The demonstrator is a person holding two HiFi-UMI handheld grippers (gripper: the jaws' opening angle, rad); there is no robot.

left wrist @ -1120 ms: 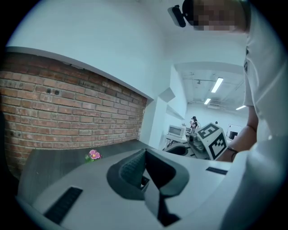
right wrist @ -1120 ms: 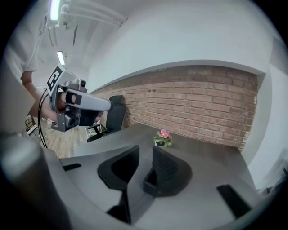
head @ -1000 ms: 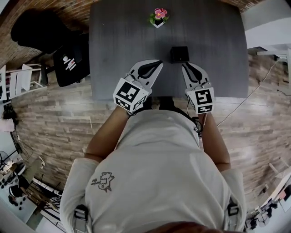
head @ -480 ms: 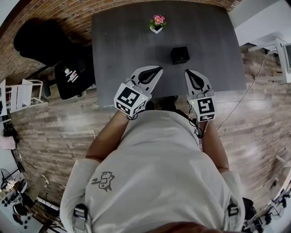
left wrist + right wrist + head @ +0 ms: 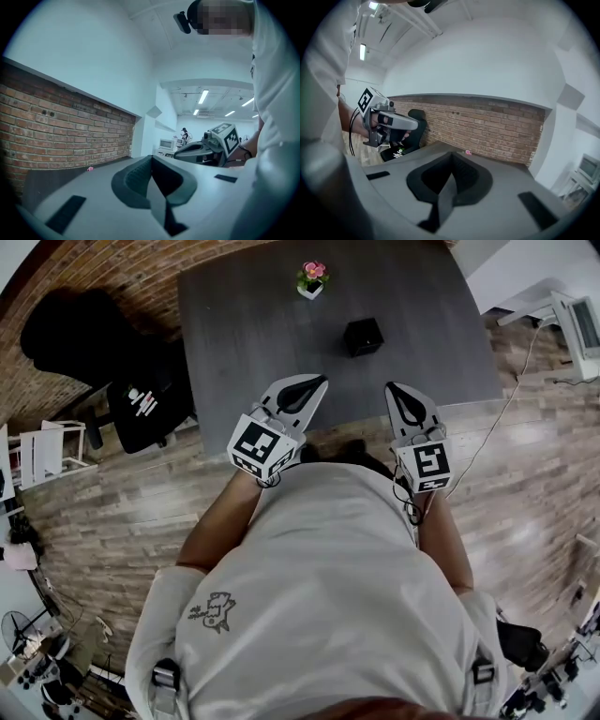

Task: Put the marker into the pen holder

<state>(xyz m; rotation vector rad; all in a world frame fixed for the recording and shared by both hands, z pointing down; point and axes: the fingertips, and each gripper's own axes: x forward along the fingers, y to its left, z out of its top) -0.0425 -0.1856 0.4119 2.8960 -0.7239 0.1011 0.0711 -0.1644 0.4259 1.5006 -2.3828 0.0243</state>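
A grey table (image 5: 253, 334) stands by a brick wall (image 5: 122, 268), the pen holder (image 5: 363, 337) near its middle. We hold the left gripper (image 5: 315, 382) and right gripper (image 5: 396, 390) at its near edge, jaws pressed together, empty.

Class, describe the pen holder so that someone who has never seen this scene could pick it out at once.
Find the dark grey table. Two things stand on it: a small white pot of pink flowers near the far edge, and, nearer the person and to the pot's right, the pen holder. It is the plain black boxy one, with no colour on it.
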